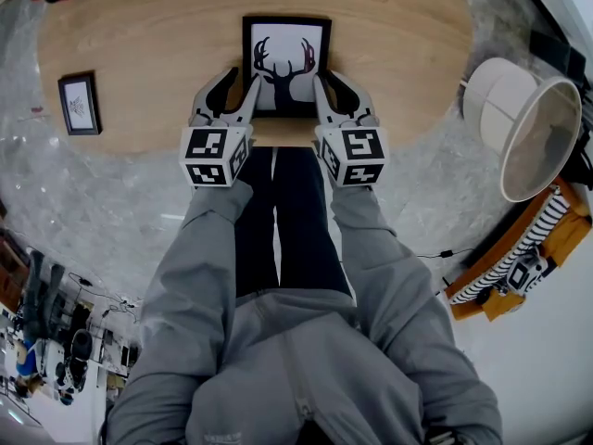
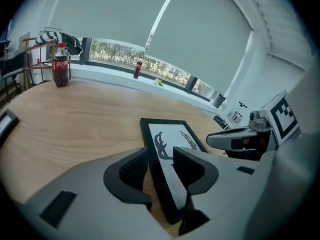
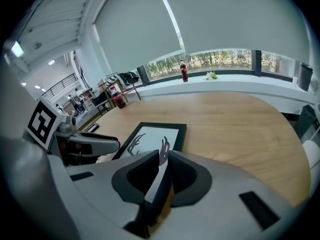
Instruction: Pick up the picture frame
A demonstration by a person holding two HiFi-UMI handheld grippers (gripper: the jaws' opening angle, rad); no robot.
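Observation:
A black picture frame point(image 1: 287, 58) with a deer-head silhouette lies on the oval wooden table point(image 1: 167, 26), close to its near edge. My left gripper point(image 1: 236, 95) is at the frame's near left corner. In the left gripper view the frame point(image 2: 172, 136) has its left edge between the jaws of that gripper point(image 2: 161, 166), which stand open with a gap beside the left pad. My right gripper point(image 1: 334, 95) is at the near right corner. In the right gripper view its jaws point(image 3: 162, 171) are shut on the frame's point(image 3: 150, 136) right edge.
A smaller black frame point(image 1: 80, 103) lies at the table's left end. A cola bottle point(image 2: 60, 65) stands at the far side, and another bottle point(image 2: 137, 68) on the window sill. A white lampshade point(image 1: 523, 123) lies on the floor to the right. The person's legs are below the table edge.

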